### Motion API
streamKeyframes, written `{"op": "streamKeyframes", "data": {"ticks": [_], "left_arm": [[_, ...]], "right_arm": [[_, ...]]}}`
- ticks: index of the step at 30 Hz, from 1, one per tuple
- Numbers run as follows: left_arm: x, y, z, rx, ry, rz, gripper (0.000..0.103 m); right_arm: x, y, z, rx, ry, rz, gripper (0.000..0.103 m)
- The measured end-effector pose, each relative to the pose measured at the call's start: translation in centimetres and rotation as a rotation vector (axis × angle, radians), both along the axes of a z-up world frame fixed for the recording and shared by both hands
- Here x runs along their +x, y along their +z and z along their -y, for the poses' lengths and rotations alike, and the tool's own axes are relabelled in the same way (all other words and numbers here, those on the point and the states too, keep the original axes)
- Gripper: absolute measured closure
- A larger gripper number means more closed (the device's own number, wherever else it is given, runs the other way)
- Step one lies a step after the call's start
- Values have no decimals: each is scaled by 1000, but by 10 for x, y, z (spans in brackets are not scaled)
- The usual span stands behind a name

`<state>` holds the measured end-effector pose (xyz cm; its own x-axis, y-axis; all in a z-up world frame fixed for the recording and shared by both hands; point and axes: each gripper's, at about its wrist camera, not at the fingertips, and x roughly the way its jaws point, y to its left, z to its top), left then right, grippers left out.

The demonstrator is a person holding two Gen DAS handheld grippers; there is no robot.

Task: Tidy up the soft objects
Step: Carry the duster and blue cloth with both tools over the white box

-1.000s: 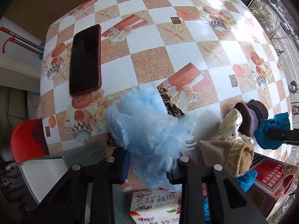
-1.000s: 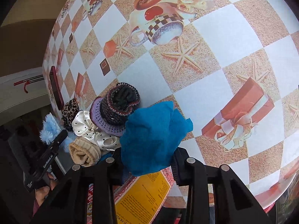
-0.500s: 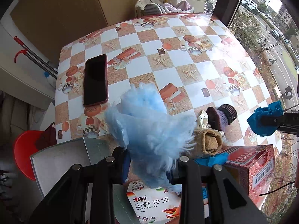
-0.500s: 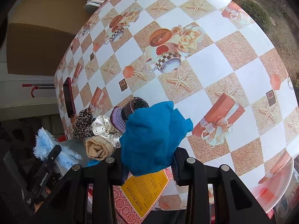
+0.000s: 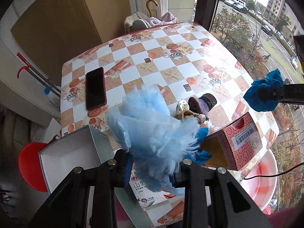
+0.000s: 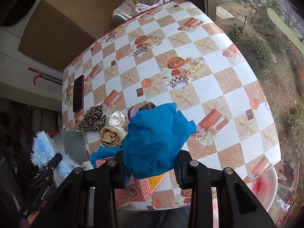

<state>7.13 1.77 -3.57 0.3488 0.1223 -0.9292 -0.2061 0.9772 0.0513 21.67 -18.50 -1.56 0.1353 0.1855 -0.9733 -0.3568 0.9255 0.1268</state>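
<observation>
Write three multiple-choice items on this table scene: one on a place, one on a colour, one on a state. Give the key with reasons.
1. Where does the phone lie?
A. inside the red patterned box
B. flat on the checked tablecloth
C. in the silver box

2. What colour is the cloth in the right gripper?
A. teal blue
B. beige
C. leopard print

3. How is the left gripper?
A. open over the phone
B. open and bare
C. shut on the fluffy light-blue piece

Key: B, the phone rests on the tablecloth away from both boxes; A, the teal cloth sits in its jaws; C, the fluffy light-blue piece fills its jaws.
</observation>
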Motion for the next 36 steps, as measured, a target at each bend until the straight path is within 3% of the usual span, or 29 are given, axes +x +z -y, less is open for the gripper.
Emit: {"op": "streamKeyframes", "data": {"ticks": [11,19,36], "left_arm": [[-36,22,5,-41,9,71,69],[-62,31,-10,-43,78,108,69],[-111,38,-40,-25,202,132,69]], "right_arm": [[-52,21,-50,14,132,31,65],[-84,26,-83,22,225,36,65],[-137,10,-131,3,377,-1,65]]}}
